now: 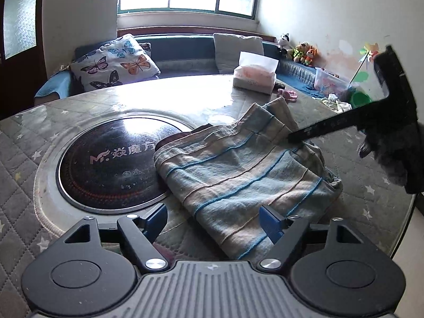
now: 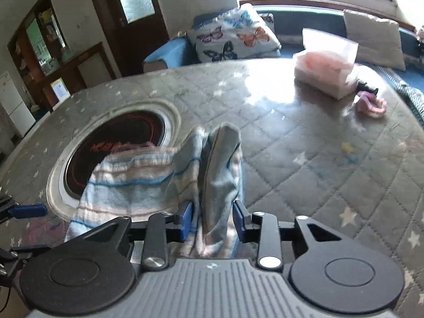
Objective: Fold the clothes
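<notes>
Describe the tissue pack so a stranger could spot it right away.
Start at the round table with the dark cooktop set into it. At the far edge, near the sofa, sits the tissue pack: a soft white-and-pink package, a white sheet sticking up.

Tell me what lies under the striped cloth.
The striped cloth lies on the quilted table cover and overlaps the edge of the round black cooktop. A dark reddish bit shows at its far edge; anything else beneath is covered.
</notes>
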Motion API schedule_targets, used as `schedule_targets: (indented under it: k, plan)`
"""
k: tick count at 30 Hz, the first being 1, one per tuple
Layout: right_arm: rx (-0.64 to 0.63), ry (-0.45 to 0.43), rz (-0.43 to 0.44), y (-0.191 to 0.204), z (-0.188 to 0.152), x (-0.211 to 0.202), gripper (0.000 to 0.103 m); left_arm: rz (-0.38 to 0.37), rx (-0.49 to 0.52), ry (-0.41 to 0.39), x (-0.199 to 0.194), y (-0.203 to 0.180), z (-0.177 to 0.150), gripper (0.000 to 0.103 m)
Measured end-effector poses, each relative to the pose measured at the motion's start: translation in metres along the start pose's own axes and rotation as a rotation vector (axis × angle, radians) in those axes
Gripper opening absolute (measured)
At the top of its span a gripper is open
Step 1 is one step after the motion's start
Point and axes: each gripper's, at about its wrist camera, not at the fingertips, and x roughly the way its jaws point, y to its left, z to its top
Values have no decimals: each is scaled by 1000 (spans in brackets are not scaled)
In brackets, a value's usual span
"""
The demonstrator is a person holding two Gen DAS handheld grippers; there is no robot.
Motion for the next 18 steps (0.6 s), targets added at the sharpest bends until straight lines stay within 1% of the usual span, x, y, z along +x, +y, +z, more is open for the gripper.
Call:
schedule_targets:
  k: [6, 8, 10, 12, 13, 18]
  plan:
    - [-85, -148, -83, 12, 16, -22, 34, -10, 27, 10, 13, -11, 7, 78]
    - [-104, -184, -37, 17, 21, -21, 32, -17, 35, 14, 17, -15, 10, 78]
    - [-77, -177, 10, 15, 24, -11, 31, -18, 41, 20, 20, -17, 10, 78]
    - [-46, -155, 38, 10, 27, 3, 26, -19, 47, 26, 22, -19, 9, 78]
    - [-32, -141, 33, 5, 28, 11, 23, -20, 51, 29, 24, -20, 9, 78]
    - [71, -67, 37, -21, 22, 44, 21, -23, 67, 44, 31, -24, 9, 78]
